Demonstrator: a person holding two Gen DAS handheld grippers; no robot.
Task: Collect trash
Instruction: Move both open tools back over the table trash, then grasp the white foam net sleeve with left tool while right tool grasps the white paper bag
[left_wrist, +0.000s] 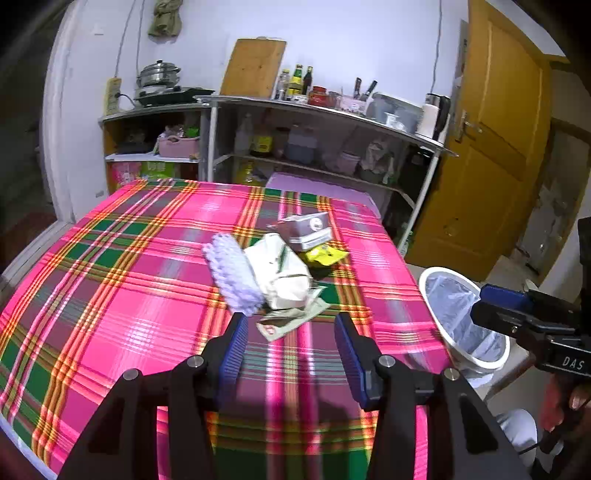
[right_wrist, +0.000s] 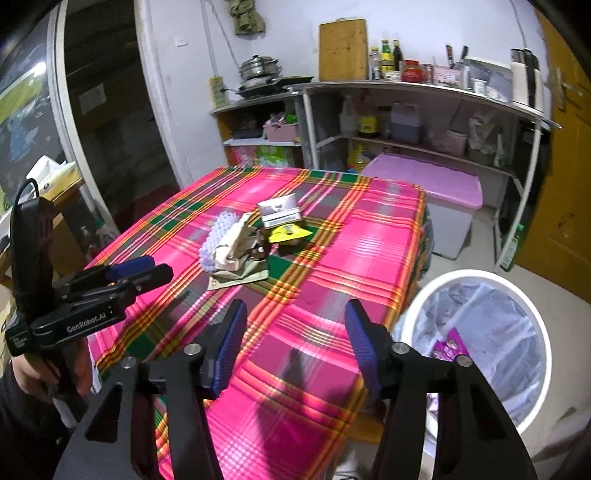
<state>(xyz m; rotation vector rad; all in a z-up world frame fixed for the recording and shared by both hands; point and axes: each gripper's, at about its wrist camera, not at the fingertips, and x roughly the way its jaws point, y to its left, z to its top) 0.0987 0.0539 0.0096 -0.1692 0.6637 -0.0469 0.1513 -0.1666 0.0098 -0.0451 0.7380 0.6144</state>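
Both tools, left tool (left_wrist: 291, 325) and right tool (right_wrist: 295, 314), hang released, nothing between their pads.
Trash pile (left_wrist: 280, 266) sits mid-desk (left_wrist: 110, 295), long axis running away toward shelves; bare cloth all around; bin (right_wrist: 476, 284) beside desk edge.

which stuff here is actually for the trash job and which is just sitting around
For the job:
- pile of trash on the plaid tablecloth: white foam net, cream bag, grey carton, yellow wrapper, flat packet
- lined white bin, purple wrapper already inside
- left gripper and right gripper, both empty

Just lying about:
- pot
- cutting board
- bottles
- pink-lidded box
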